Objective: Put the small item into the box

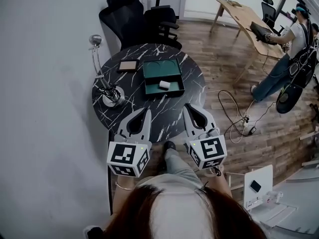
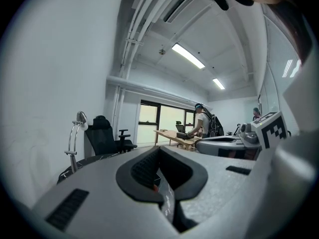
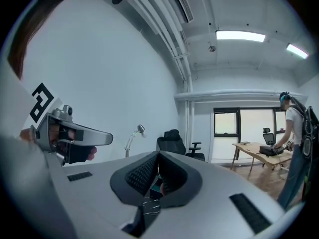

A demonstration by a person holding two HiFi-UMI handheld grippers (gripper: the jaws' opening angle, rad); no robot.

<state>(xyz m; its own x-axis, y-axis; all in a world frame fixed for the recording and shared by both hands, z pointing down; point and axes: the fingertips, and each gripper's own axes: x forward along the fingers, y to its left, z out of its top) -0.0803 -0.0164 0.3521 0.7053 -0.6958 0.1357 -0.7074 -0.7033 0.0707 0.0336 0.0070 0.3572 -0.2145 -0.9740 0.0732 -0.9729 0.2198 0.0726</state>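
Round table (image 1: 167, 114) bears one box (image 1: 155, 71) holding one item (image 1: 164, 84); left gripper (image 1: 148, 111), right gripper (image 1: 187, 106) both closed, empty

A round black marble table (image 1: 168, 112) is standing on a wooden floor (image 1: 224, 68). An open green box (image 1: 159, 69) is lying on it, toward the far side. A small brown card (image 1: 128, 65) is lying just beside the box's far left corner. A lamp (image 1: 112, 96) is standing by the left edge on a round base.

A lamp (image 1: 112, 96) stands on the marble table (image 1: 164, 112), chairs (image 1: 133, 18) behind.
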